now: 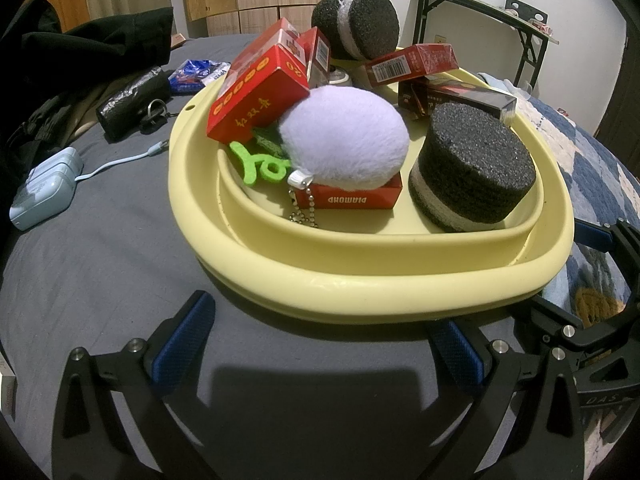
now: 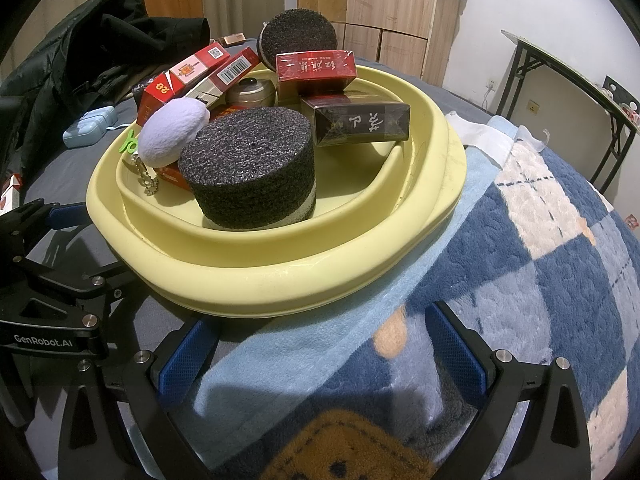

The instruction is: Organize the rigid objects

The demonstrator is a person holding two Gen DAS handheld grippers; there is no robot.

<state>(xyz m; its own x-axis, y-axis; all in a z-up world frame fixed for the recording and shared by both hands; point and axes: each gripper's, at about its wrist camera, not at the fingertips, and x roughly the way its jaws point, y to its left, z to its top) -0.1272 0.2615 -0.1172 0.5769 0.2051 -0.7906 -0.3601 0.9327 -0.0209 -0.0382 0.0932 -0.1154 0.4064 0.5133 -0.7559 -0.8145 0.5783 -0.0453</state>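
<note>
Both sets of tongs are hovering spread wide and empty over the bed: the left tongs are standing just short of the near rim of the yellow basin, and the right tongs are sitting beside them over the blue checked blanket, likewise just short of that rim. The basin, straight ahead of both, is holding the whole load. Nearest the tongs, one black foam cylinder is standing upright; it is judged light and slightly yielding, with a grainy surface that should grip well across its sides. Beside it, to the left, one white plush ball with a bead chain is resting on a red "DIAMOND" box; it is soft and would squash under pressure. Beyond these, the cigarette boxes are lying stacked and tilted: six are being counted across the two views, namely five red, including the large red box, and one dark box. These are judged light, stiff-walled but crushable, some film-wrapped and slippery; gripping across the narrow faces is advised. One small metal tin is sitting among them, and farthest off a second foam cylinder is lying on its side.
</note>
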